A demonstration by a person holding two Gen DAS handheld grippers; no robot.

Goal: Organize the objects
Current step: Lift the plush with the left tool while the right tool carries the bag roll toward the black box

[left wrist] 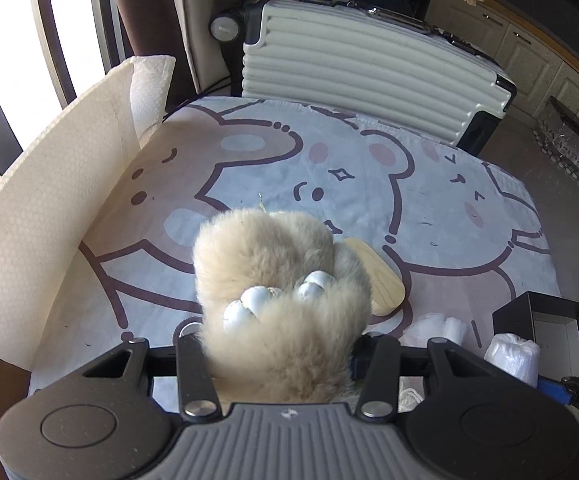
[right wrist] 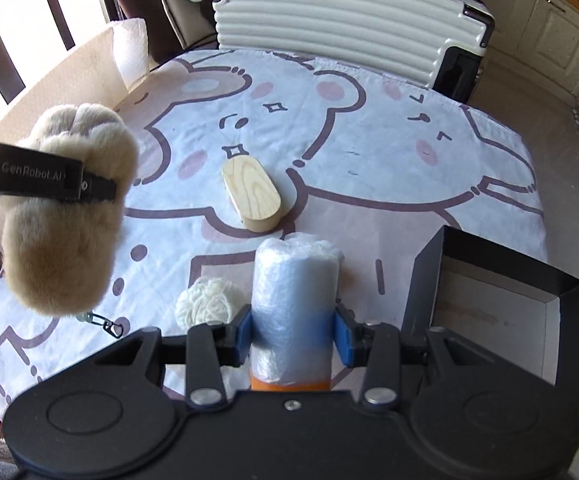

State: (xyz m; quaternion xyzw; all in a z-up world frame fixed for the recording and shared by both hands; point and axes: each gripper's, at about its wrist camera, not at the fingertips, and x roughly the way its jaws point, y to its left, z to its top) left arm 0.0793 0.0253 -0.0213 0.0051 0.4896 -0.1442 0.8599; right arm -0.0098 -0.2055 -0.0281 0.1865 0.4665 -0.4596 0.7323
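Two wrist views of a worktop (right wrist: 369, 152) covered by a cartoon-bear cloth.

Left gripper (left wrist: 281, 354): jaws drawn narrow and clamped on a beige plush paw toy (left wrist: 273, 280), which fills the gap between them. The toy carries pale bead-like claws on its upper face. In the right wrist view the same toy (right wrist: 69, 216) hangs clear above the cloth at 9 o'clock, one black finger crossing its middle; a small metal clasp (right wrist: 107, 324) dangles below it.

Right gripper (right wrist: 293, 334): blue pads pressed on either side of a roll of clear plastic bags (right wrist: 295, 288), held upright, an orange band visible at its lower end.

On the cloth: an oval wooden block (right wrist: 251, 190) near the centre; a ball of white yarn (right wrist: 209, 304) at 7 o'clock from the block, just beside the roll; an open black box (right wrist: 421, 280) with a pale interior at 4 o'clock.

Beyond the worktop, at 12 o'clock, stands a white ribbed suitcase (right wrist: 329, 20). A cream honeycomb-textured sheet (left wrist: 41, 216) rises along the edge at 9 o'clock.
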